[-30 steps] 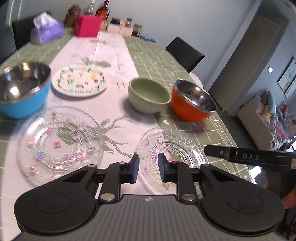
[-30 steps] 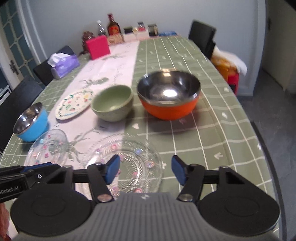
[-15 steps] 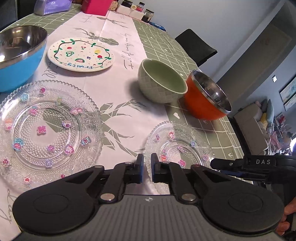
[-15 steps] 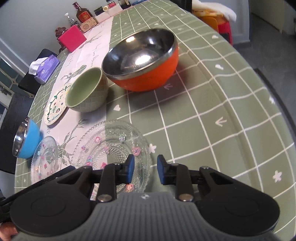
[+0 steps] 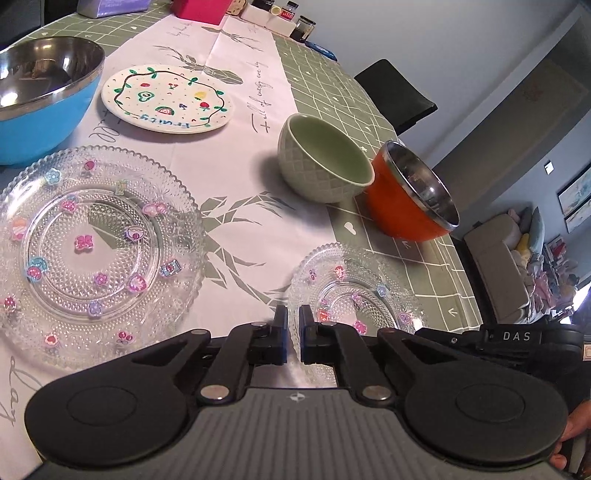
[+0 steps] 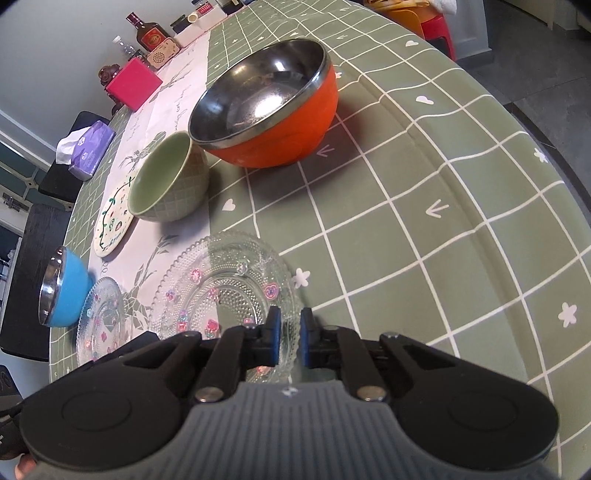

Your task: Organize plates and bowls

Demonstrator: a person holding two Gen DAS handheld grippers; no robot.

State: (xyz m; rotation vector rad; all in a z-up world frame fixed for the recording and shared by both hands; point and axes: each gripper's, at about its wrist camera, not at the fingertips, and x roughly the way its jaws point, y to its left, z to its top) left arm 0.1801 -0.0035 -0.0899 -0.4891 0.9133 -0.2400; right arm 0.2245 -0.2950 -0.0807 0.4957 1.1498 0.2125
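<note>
A: Where's the small glass plate (image 5: 354, 295)?

B: Near table edge. Left gripper (image 5: 291, 334) pinches its left rim; right gripper (image 6: 287, 341) is closing over the right rim. Lift both evenly, keeping it level.

A: What changed?

B: A second ago both jaws stood wider, higher above it.

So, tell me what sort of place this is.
Most likely a home dining area open to a living room. A cloth-covered dining table with chairs holds bowls and plates, condiment jars sit at its far end, and a sofa stands beyond.
</note>
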